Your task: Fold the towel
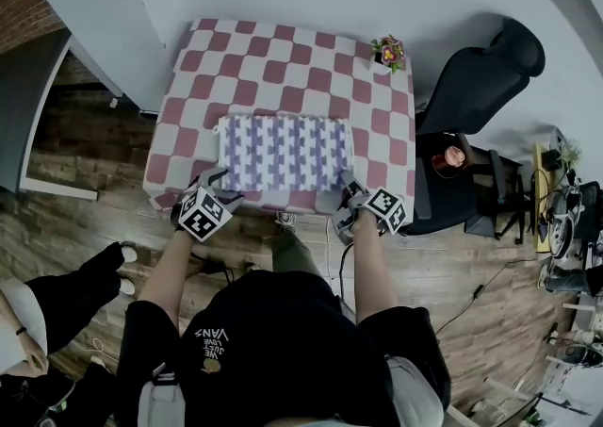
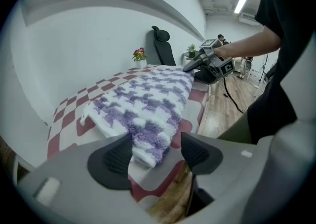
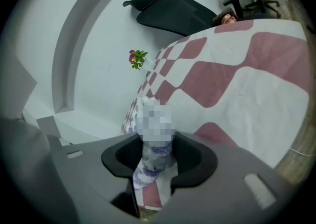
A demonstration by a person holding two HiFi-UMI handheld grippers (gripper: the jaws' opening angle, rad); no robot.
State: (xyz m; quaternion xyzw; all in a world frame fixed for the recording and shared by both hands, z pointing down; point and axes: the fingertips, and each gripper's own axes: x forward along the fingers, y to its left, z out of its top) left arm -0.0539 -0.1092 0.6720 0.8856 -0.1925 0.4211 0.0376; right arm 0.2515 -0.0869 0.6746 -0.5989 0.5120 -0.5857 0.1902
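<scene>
A purple-and-white patterned towel (image 1: 283, 152) lies as a wide rectangle near the front edge of the table with the red-and-white checked cloth (image 1: 283, 57). My left gripper (image 1: 221, 187) is at the towel's near left corner. In the left gripper view that corner (image 2: 148, 104) lies between the jaws of the left gripper (image 2: 156, 151), with a gap at the right pad, so it is open. My right gripper (image 1: 344, 194) is at the near right corner. In the right gripper view the towel corner (image 3: 150, 163) fills the space between the pads of the right gripper (image 3: 158, 156), which is shut on it.
A small flower pot (image 1: 387, 51) stands at the table's far right corner. A black office chair (image 1: 480, 67) is beside the table on the right, with cluttered furniture beyond it. Another person's legs (image 1: 57, 293) show at the lower left on the wooden floor.
</scene>
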